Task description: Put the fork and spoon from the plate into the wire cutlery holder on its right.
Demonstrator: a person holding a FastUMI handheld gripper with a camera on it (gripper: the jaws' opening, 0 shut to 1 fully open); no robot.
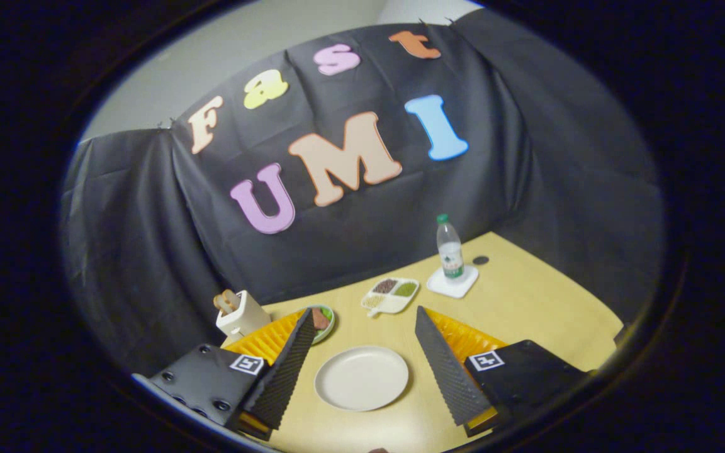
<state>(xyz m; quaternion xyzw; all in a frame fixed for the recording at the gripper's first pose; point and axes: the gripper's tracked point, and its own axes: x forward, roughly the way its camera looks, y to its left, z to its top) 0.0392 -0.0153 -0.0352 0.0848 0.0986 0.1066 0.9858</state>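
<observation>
Above the bare plate (361, 378), hand-held gripper (364, 318) hovers, fingers spread wide.

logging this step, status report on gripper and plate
Gripper open, holding nothing. Plate between the fingers, bare. Compartment dish and bottle beyond.

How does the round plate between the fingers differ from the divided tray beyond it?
The round plate is plain and bare; the divided tray holds differently coloured fillings in separate compartments. The plate is a circle; the tray is roughly squarish with rounded corners. The plate lies between the open tool's fingers; the tray sits beyond their tips, nearer the water bottle. Both are pale and rest flat on the yellow table.
</observation>
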